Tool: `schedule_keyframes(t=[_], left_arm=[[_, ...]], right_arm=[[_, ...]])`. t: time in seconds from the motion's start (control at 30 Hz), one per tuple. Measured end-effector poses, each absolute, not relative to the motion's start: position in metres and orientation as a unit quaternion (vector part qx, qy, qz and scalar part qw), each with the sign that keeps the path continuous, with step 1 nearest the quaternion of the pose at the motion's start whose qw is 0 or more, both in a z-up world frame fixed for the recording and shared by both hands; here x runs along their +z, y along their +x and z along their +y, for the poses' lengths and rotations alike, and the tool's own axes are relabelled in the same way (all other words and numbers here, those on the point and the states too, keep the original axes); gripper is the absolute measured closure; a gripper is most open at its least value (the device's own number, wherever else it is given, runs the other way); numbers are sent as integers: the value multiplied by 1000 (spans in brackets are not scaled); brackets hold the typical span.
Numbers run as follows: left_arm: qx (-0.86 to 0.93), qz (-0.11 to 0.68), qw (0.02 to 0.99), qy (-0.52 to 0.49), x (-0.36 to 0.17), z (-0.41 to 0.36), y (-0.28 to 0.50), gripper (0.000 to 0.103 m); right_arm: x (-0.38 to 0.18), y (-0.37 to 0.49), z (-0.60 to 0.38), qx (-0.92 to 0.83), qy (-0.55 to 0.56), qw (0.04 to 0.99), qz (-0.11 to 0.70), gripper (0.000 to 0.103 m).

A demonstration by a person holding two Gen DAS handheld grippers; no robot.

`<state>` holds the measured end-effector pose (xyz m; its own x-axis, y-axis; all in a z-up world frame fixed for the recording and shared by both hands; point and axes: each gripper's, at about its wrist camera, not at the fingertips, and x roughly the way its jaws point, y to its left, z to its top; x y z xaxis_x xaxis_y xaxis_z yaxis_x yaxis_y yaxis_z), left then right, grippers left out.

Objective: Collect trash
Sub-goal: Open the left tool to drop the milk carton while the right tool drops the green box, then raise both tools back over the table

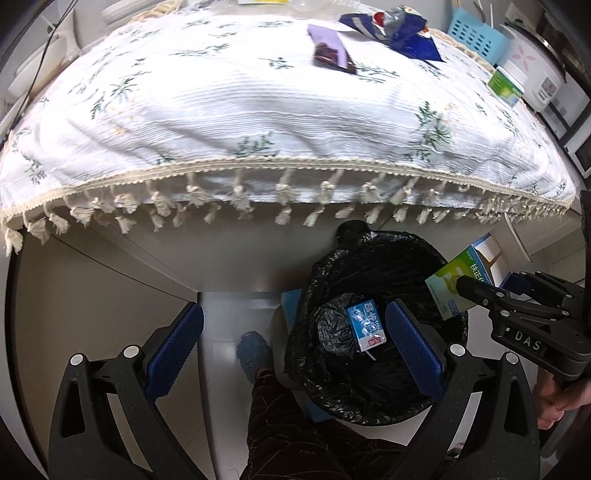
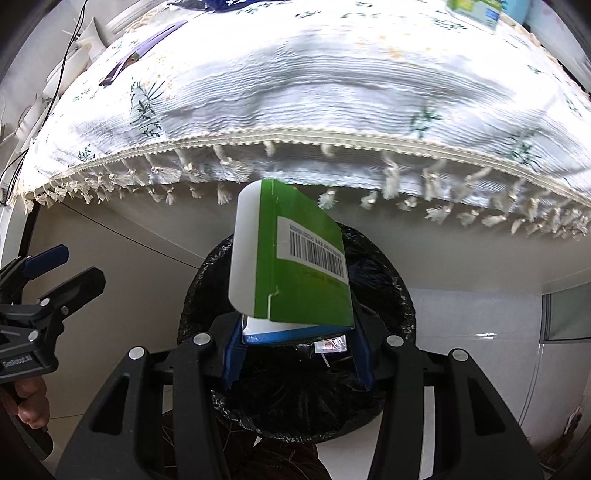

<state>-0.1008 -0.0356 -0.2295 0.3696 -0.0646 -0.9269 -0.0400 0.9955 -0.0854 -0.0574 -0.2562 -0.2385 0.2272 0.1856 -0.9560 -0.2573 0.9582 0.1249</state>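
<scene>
Over the bin (image 1: 373, 332), lined with crinkled glossy black plastic, the right gripper (image 2: 295, 350) clamps a flat green-and-white cardboard box (image 2: 295, 266) between its ridged blue pads, pointing steeply down; the box sits above the bin's round mouth; at the left wrist view's 3 o'clock the same box (image 1: 452, 286) shows a pale printed face and an open flap, where the right wrist view gives only its barcode side; left gripper (image 1: 295, 350) hangs with jaws spread wide and nothing between them; only the left view sees into the bin, where a small blue-and-white carton (image 1: 365, 325) lies on the liner; up at 12 o'clock the bench (image 1: 258, 110) wears a ribbed white floral cloth with knotted cream tassels; a crumpled blue foil wrapper (image 1: 395, 29) and a flat purple packet (image 1: 332, 48) rest on it, near each other.
</scene>
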Motion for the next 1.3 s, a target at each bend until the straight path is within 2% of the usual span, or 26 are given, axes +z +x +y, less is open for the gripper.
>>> schedule_keyframes(t=[0.2,0.37,0.67,0.77,1.3], left_arm=[[-1,562,825,-47,-228,-27,-101,6],[2,564,824,-46,-226,-26,-97,6],[-1,547,836,-44,-187,-33,-93,6],[-5,541,840,-47,-172,-38,-93,6],[-25,513,856,-59,-100,-52,-87,6]], right_arm=[[-242,-52,-239,140,-31,787,600,52],[-227,-52,-247,127,-30,795,592,30],[-176,-52,-265,102,-23,824,556,10],[-155,-55,-286,93,-28,834,544,8],[-77,-52,-308,76,-22,861,503,8]])
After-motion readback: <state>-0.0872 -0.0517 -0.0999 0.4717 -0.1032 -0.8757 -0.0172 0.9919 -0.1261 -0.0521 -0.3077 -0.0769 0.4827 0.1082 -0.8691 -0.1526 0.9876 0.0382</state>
